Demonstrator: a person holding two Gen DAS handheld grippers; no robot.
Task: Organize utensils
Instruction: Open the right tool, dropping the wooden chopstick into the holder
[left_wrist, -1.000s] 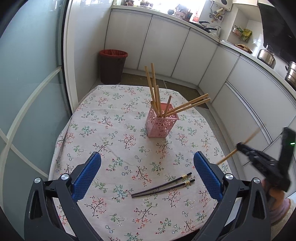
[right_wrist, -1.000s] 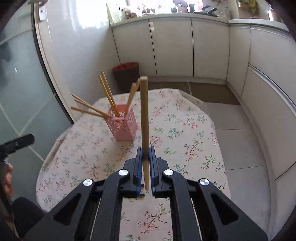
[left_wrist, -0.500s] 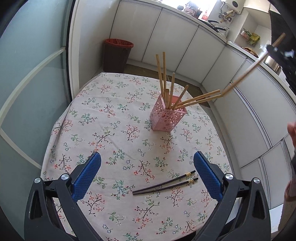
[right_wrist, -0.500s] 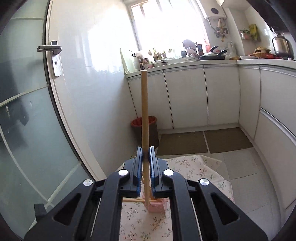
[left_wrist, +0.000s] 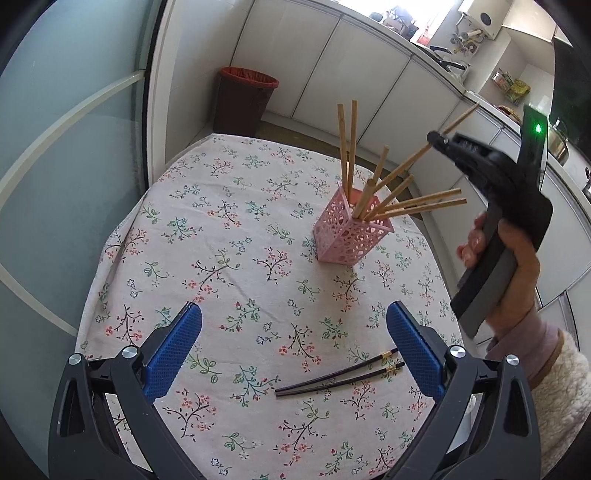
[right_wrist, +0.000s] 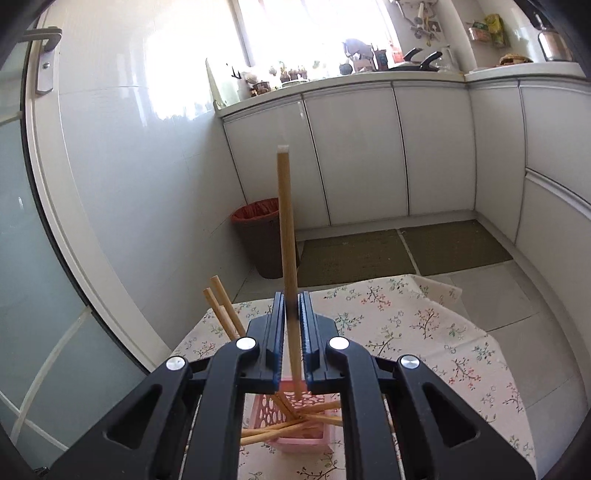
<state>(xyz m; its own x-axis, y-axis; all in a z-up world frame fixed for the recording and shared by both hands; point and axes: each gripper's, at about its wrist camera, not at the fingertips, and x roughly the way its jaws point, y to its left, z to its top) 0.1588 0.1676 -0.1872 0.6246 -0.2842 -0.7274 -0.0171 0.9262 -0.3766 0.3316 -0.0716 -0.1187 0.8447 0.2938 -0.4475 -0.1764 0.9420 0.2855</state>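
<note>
Right tool (right_wrist: 291, 328), jaws just eased yet holding a pale wooden chopstick (right_wrist: 287, 236) steeply tilted, its lower tip inside the pink perforated plastic holder (left_wrist: 352, 232) directly below on the floral-clothed desk (left_wrist: 221, 236); left tool (left_wrist: 291, 354) open, empty.

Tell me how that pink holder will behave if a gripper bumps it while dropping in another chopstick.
The pink holder looks like thin perforated plastic, so probably light and easy to slide on the tablecloth. It is tall and narrow, and several wooden chopsticks lean far out over one side, so it may tip that way. It likely flexes rather than cracks.
</note>
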